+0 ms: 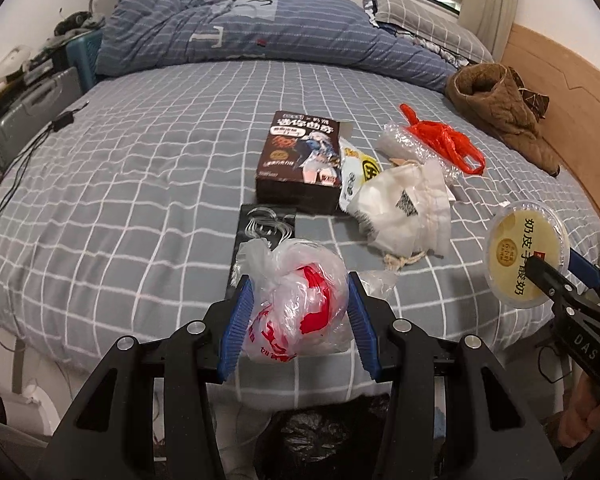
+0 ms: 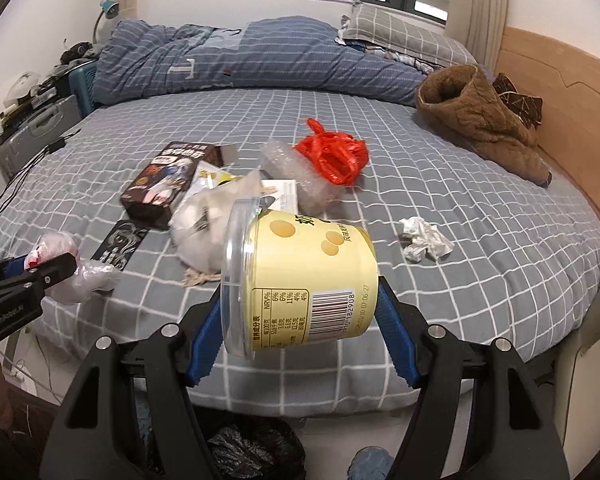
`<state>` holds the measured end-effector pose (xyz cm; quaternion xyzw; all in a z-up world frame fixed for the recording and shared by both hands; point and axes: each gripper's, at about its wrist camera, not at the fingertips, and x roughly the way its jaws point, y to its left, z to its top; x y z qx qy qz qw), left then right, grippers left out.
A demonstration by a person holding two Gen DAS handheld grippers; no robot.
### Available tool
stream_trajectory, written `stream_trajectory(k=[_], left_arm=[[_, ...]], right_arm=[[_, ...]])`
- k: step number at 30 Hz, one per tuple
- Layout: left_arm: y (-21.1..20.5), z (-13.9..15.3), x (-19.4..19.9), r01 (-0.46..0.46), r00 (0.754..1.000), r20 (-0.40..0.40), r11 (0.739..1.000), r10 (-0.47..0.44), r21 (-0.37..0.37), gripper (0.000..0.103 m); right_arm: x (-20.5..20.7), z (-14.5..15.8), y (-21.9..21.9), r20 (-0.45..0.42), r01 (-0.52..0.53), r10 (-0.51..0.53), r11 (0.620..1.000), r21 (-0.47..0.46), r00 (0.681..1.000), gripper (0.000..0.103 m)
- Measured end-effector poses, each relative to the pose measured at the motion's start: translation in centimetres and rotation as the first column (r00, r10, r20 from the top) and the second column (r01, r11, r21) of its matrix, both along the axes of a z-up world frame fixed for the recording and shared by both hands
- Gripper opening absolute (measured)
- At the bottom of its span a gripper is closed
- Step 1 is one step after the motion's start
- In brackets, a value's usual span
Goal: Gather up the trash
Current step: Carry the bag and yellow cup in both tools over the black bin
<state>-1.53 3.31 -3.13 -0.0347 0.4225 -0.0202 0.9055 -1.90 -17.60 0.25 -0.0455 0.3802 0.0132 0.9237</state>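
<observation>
While both loads hang over the bed (image 1: 140, 184) edge, left tongs (image 1: 300, 320) pinch a soft, crushable bag (image 1: 300, 300); right tongs (image 2: 300, 320) span a stiff, probably light tub (image 2: 300, 280) lid-to-base.

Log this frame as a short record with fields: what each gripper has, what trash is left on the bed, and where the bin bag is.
left gripper: shut on crumpled clear plastic bag with red print
right gripper: shut on yellow yogurt tub, tipped on its side
bed: grey checked sheet
trash left on bed: dark snack box, white cloth pouch, orange plastic bag, bubble wrap, crumpled tissue
black bin bag: on the floor below both grippers, at the bed's near edge
</observation>
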Motion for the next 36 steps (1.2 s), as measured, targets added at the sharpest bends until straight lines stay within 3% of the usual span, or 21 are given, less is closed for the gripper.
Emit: stream_trajectory(k=[11,36], left_arm=[[0.6,-0.8,-4.4,-0.046,0.999,-0.017,0.999,0.046,0.004,0.046],[0.7,-2.8,-13.4,-0.078,0.991,-0.114,0.997,0.074,-0.023,0.046]], right_arm=[[-4.0,0.3,1.9,0.001,-0.038,0.038,0.999,0.021,0.999,0.066],[-11.9,-3.5,2.9,-0.116,-0.059,0.060,0.998,0.010,0.991,0.066]])
